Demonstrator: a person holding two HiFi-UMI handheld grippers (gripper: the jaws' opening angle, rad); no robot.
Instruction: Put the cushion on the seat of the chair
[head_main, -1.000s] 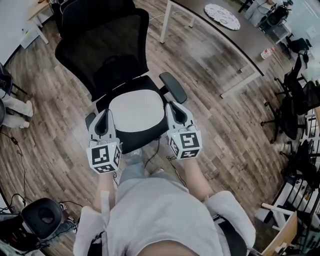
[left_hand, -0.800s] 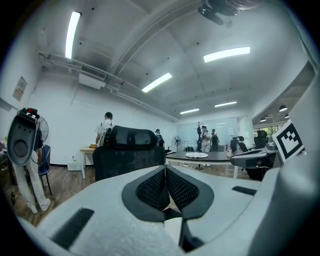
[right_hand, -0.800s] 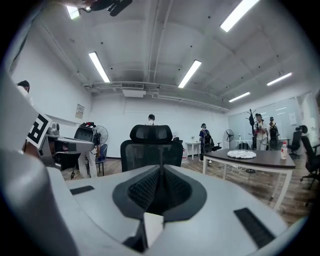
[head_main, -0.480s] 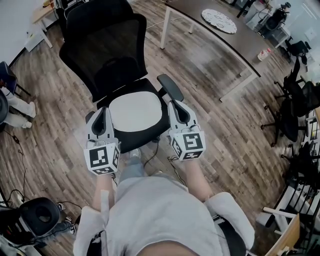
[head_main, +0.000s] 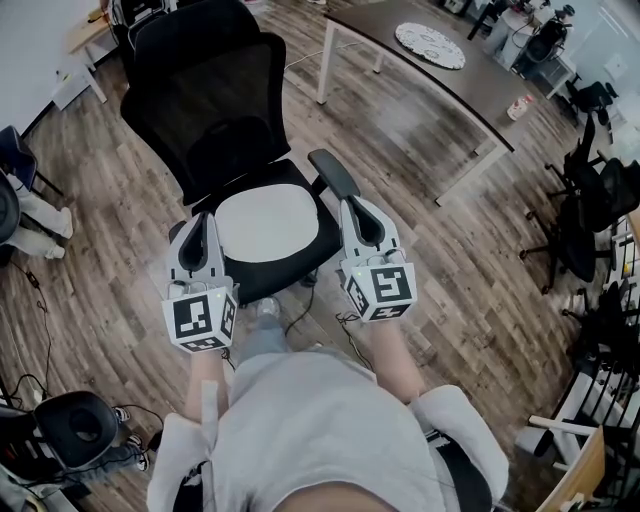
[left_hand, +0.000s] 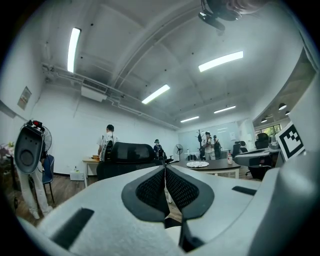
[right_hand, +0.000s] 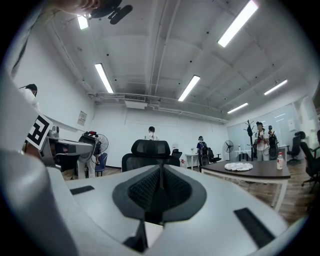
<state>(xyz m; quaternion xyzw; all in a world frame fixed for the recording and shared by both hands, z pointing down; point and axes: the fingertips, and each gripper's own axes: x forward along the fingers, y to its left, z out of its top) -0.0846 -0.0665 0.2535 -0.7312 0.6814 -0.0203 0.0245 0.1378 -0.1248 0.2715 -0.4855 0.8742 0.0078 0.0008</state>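
We have the table (head_main: 470, 85) off to the right, apart from the chair (head_main: 225, 110) in front of us. The cushion (head_main: 268, 222) lies flat on the seat. Our left gripper (head_main: 204, 216) and right gripper (head_main: 353, 204) flank it, each with jaws pressed together, holding nothing. A mat (head_main: 429, 45) and bottle (head_main: 517, 108) sit on the table.

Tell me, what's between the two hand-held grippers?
The cushion on the seat, between the left hand-held gripper and right hand-held gripper. The head view shows it.
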